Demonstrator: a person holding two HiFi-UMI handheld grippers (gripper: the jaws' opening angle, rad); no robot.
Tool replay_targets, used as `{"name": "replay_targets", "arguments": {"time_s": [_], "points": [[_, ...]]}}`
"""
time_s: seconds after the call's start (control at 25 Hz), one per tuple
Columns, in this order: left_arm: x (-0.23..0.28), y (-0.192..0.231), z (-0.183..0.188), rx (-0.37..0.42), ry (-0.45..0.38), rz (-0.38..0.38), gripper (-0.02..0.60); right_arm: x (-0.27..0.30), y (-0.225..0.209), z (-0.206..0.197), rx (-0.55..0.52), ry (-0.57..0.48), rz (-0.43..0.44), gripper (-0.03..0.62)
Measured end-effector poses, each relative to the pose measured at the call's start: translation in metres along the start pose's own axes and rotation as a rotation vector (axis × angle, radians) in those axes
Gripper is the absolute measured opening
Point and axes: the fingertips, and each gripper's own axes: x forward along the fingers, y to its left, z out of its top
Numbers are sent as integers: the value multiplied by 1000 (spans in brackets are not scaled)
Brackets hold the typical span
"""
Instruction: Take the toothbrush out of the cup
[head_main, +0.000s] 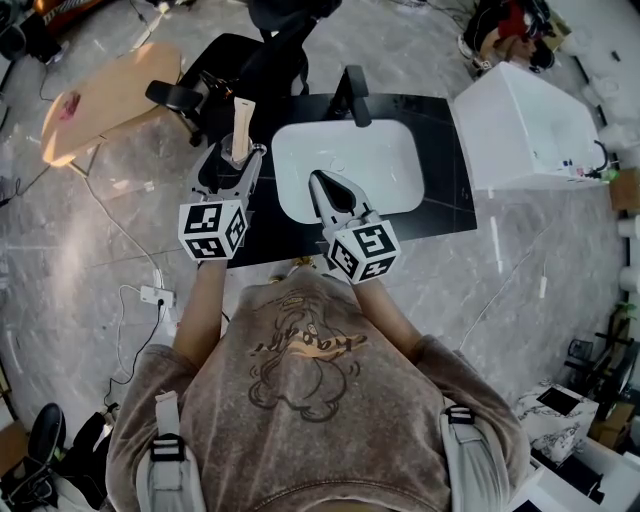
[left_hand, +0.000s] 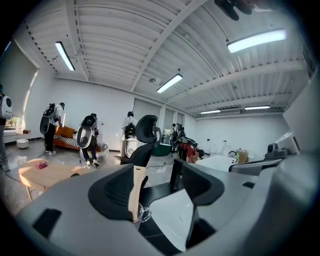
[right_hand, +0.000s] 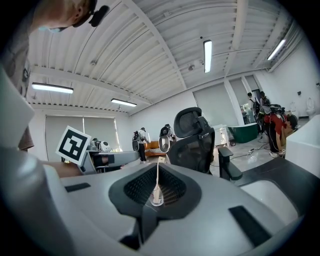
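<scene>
A wooden-handled toothbrush (head_main: 242, 122) stands upright in a small clear glass cup (left_hand: 142, 214) on the black counter, left of the sink. My left gripper (head_main: 238, 158) reaches around it, jaws wide open. In the left gripper view the toothbrush (left_hand: 136, 190) rises close beside the left pad (left_hand: 117, 187), with a wide gap to the right pad. My right gripper (head_main: 317, 180) hangs over the white basin with its jaws together and nothing held. In the right gripper view the cup and toothbrush (right_hand: 157, 186) show beyond the jaw tips (right_hand: 155, 201).
A white sink basin (head_main: 400, 160) is set in the black counter (head_main: 450, 215), with a black faucet (head_main: 352, 95) behind it. A black office chair (head_main: 260, 55) stands behind the counter, a wooden table (head_main: 110, 95) at the far left, a white tub (head_main: 520, 125) to the right. A cable and socket strip (head_main: 155, 295) lie on the floor.
</scene>
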Motion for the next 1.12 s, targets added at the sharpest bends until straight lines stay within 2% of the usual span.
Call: {"name": "replay_targets", "arguments": {"time_s": [0.44,0.8,1.12], "points": [[67,37,-38,70,107,4,299,16,2,-5,-5,11,20,21],[114,67,-90,31,245,51,299,21,-9,-3,-5,17,1,21],[118,75,-104,38,292,58,299,21,-12,-5,1,25,0,21]]}}
